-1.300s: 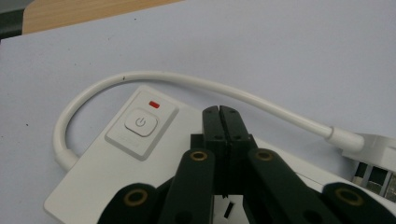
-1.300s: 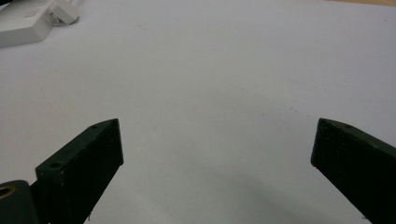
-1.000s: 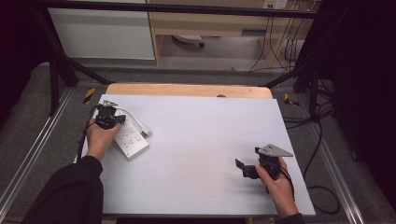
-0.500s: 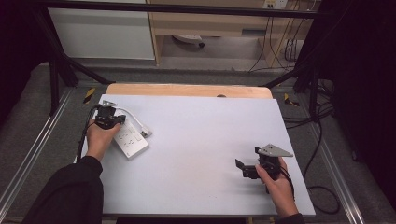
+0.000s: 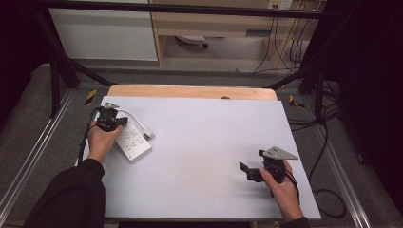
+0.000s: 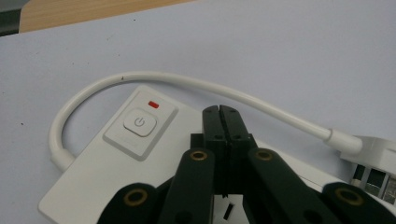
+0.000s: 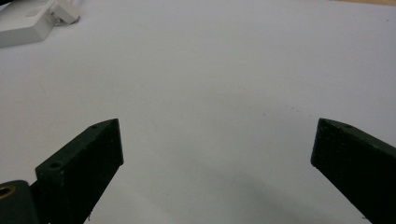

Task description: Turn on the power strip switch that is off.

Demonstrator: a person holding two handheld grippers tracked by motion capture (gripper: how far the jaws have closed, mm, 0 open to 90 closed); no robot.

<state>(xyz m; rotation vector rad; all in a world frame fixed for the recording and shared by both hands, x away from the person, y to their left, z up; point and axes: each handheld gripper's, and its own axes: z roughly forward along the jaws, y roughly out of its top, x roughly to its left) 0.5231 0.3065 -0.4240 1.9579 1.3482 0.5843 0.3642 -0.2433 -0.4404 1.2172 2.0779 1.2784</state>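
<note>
A pale lavender-white sheet [image 5: 209, 156] covers the light wooden tabletop [image 5: 190, 91], whose bare far edge shows behind it. Beyond stand a white cabinet panel [image 5: 104, 35] and black cables [image 5: 285, 47] on the grey floor [image 5: 228, 71].

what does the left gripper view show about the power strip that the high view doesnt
Left gripper view alone: the power button with a red light above it, and the left gripper with jaws shut together over the power strip.

High view alone: the right gripper, jaws apart, far off on the table, and the hand holding the left gripper.

Both: the white strip, its looped cable and plug.
</note>
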